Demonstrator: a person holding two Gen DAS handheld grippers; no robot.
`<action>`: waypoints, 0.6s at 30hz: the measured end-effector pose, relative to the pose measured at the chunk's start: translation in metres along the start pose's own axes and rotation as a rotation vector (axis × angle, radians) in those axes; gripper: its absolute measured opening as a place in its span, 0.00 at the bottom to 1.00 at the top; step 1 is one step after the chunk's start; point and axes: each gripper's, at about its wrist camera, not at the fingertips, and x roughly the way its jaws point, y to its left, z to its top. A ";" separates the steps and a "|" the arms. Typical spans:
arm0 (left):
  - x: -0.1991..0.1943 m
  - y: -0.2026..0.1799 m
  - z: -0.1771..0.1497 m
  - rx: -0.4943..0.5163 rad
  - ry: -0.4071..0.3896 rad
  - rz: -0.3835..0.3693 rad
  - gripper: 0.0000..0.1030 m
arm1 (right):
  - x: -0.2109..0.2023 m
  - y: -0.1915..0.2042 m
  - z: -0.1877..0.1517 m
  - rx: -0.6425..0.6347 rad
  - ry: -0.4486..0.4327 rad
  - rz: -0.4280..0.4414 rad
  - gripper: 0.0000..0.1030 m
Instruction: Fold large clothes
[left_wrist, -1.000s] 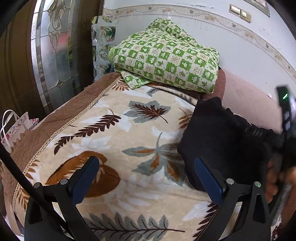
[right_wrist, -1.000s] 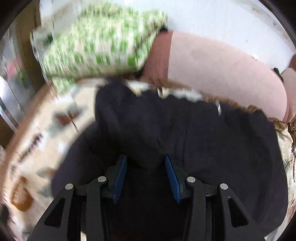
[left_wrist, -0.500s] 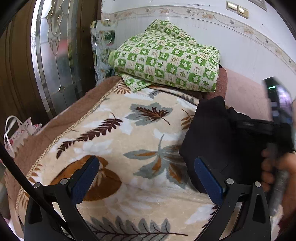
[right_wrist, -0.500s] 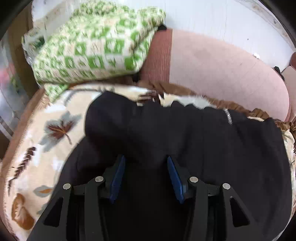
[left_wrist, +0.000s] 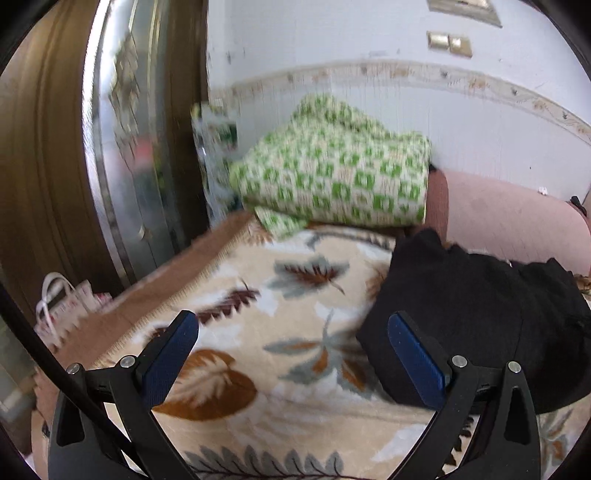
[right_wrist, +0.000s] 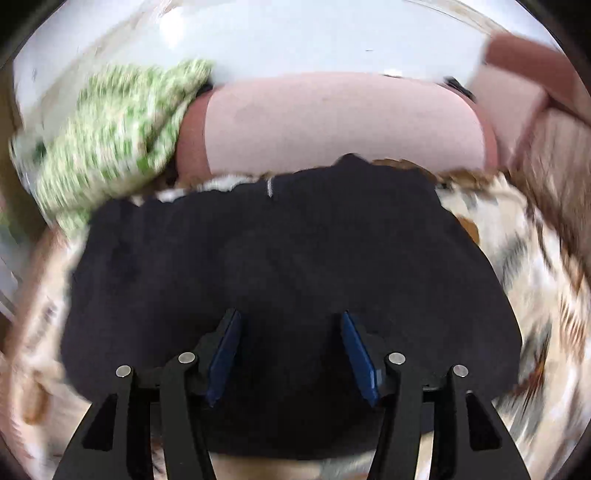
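The black garment (right_wrist: 288, 258) is lying in a folded bundle on the leaf-patterned blanket (left_wrist: 258, 325), just in front of the pink cushion (right_wrist: 343, 122) and near the green checkered quilt (left_wrist: 332, 177). A short zipper (right_wrist: 270, 189) is showing at the garment's far edge, beside the cushion.

The right claw (right_wrist: 290, 354) is hovering low over the near part of the garment with its fingers partly spread and nothing between them. The left claw (left_wrist: 291, 347) is spread wide over the blanket, left of the garment, and is holding nothing.

The garment is looking soft, thick and limp, so I am judging that it will sag and unfold if only one layer is pinched. A good place to take hold is probably a near corner, with all layers together, one claw on each side.
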 end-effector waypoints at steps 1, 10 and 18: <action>-0.003 0.000 0.001 0.001 -0.008 -0.002 1.00 | -0.012 -0.007 -0.011 0.012 -0.015 0.002 0.60; -0.039 -0.018 -0.006 -0.011 -0.025 -0.155 1.00 | -0.063 -0.025 -0.092 -0.084 -0.113 -0.108 0.67; -0.039 -0.054 -0.024 0.086 0.059 -0.262 1.00 | -0.054 -0.025 -0.085 -0.139 -0.114 -0.115 0.69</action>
